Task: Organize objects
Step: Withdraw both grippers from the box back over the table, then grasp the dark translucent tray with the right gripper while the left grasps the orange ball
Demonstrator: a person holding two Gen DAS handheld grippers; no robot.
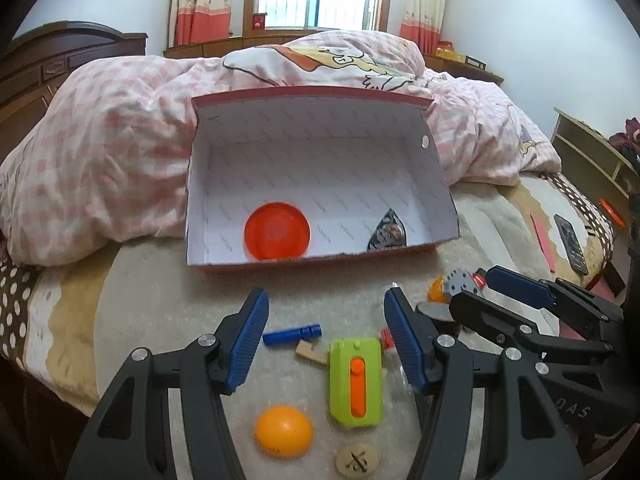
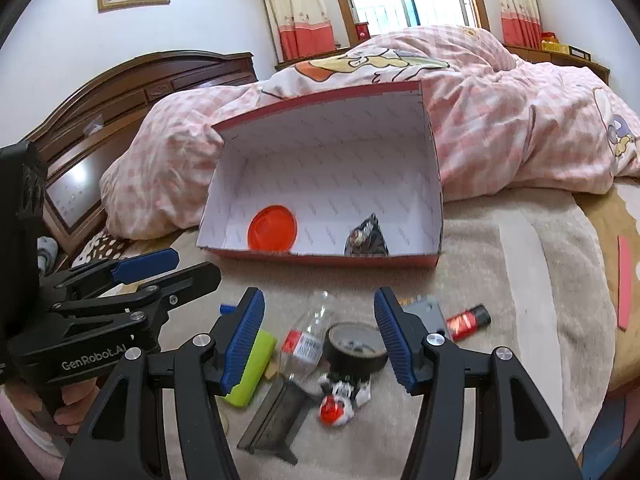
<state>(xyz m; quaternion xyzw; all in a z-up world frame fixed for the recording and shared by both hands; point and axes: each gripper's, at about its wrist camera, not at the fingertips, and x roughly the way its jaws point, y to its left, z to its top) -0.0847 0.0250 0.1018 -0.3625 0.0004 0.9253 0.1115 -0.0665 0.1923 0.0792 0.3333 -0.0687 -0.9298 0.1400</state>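
Red-rimmed box (image 1: 320,152), white inside, holds an orange lid (image 1: 277,231).

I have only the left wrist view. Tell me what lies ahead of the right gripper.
Observer: A black tape roll lies flat on the bed, seen between the open fingers of the right gripper, not gripped.
Operator: Say what sits on the roll's near side.
Observer: A red-and-white toy figure, right against the roll's near edge.
Operator: Report what is to the roll's left in that view.
Observer: A clear bottle on its side, with a red-and-white label.
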